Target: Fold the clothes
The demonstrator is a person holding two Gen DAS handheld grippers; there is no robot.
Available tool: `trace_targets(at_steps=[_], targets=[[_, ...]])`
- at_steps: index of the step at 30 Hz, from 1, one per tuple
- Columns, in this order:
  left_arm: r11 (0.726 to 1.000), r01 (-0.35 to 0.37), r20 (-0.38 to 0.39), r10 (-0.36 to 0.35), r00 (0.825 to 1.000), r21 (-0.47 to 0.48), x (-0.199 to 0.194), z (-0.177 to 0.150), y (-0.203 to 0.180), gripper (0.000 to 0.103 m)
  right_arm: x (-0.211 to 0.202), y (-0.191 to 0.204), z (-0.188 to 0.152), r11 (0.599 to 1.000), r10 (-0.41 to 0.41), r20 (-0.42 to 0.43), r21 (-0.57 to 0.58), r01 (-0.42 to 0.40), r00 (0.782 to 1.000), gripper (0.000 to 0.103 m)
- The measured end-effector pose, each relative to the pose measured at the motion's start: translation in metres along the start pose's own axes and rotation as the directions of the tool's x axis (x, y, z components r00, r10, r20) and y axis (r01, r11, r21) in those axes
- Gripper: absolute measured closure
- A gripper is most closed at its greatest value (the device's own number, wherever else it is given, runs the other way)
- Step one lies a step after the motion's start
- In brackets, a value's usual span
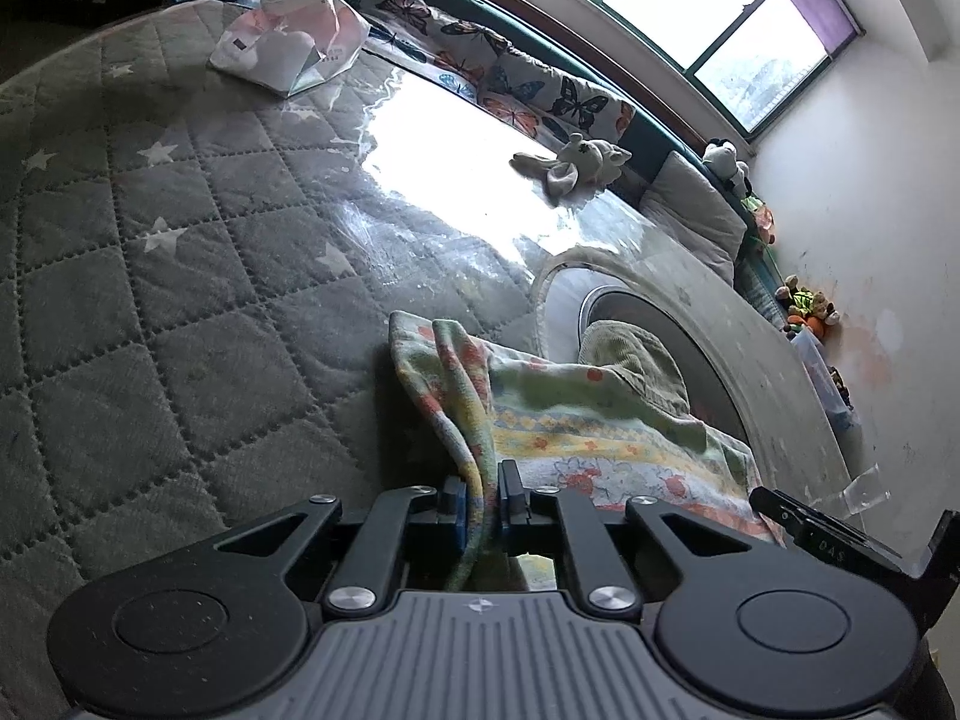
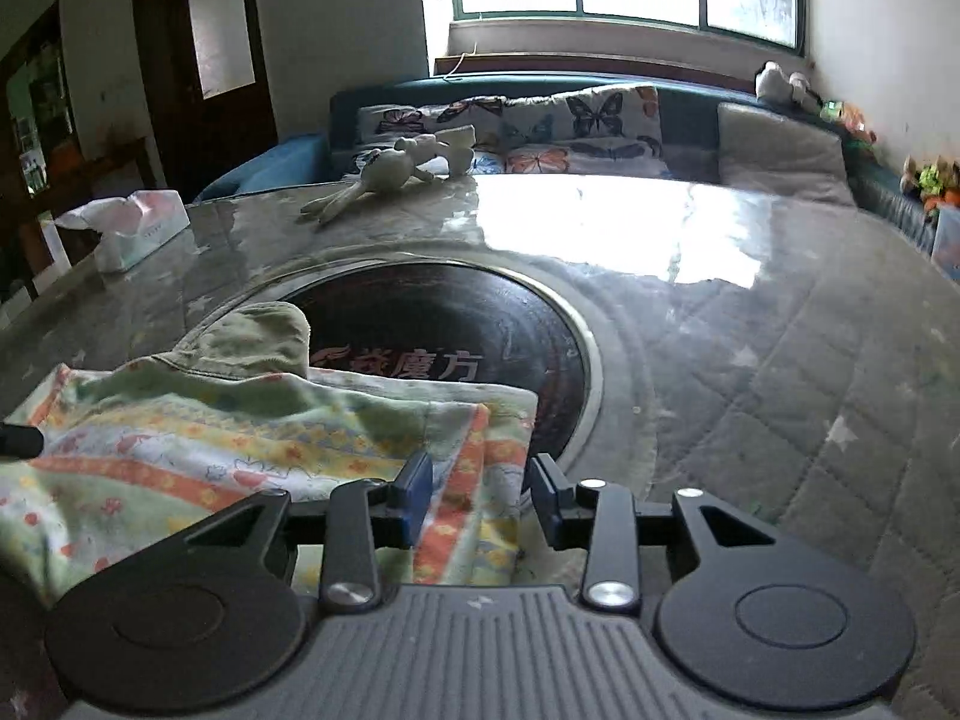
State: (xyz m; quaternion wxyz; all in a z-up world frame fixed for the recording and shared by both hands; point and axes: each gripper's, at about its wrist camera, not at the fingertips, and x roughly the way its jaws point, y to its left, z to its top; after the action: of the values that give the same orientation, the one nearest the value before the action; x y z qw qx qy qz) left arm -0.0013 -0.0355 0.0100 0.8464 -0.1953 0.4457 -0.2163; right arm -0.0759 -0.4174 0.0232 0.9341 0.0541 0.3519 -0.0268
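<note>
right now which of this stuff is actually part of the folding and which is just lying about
Part of the job:
- floral patterned cloth, pinched in the left gripper
- right gripper, jaws apart around the cloth's edge
- green garment lying on the cloth

Just lying about:
- tissue pack
- plush rabbit
- butterfly pillows
- grey cushion

Left gripper (image 1: 481, 501) jaws pinched together; right gripper (image 2: 480, 495) jaws apart.
</note>
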Motion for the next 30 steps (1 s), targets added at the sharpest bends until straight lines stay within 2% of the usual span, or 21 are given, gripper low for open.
trace_targets(at_steps=[8, 11, 13, 15, 25, 30], targets=[[1.0, 0.001, 0.005, -0.001, 1.0, 0.006, 0.001, -0.001, -0.002, 0.089, 0.007, 0.002, 0.001, 1.0, 0.026, -0.011, 0.009, -0.026, 1.0, 0.069], [1.0, -0.004, 0.008, 0.004, 1.0, 0.011, 0.001, -0.002, -0.004, 0.089, 0.007, 0.002, 0.003, 0.999, 0.04, -0.015, 0.032, -0.039, 0.999, 0.08], [1.0, -0.009, 0.01, 0.009, 1.0, 0.014, 0.0, -0.002, -0.005, 0.091, 0.005, 0.003, 0.003, 0.998, 0.051, -0.015, 0.036, -0.05, 0.999, 0.091], [0.999, -0.015, 0.022, 0.014, 1.0, 0.032, -0.003, -0.002, -0.01, 0.093, 0.002, 0.004, 0.003, 0.998, 0.058, -0.008, 0.04, -0.058, 0.998, 0.095], [0.989, -0.022, 0.108, 0.006, 0.994, 0.146, -0.028, 0.0, -0.041, 0.095, -0.038, 0.008, 0.011, 0.995, 0.089, 0.109, 0.04, -0.094, 0.99, 0.097], [0.984, -0.011, 0.128, -0.012, 0.992, 0.178, -0.038, -0.002, -0.054, 0.095, -0.063, 0.014, 0.012, 0.994, 0.103, 0.168, 0.018, -0.108, 0.98, 0.097]])
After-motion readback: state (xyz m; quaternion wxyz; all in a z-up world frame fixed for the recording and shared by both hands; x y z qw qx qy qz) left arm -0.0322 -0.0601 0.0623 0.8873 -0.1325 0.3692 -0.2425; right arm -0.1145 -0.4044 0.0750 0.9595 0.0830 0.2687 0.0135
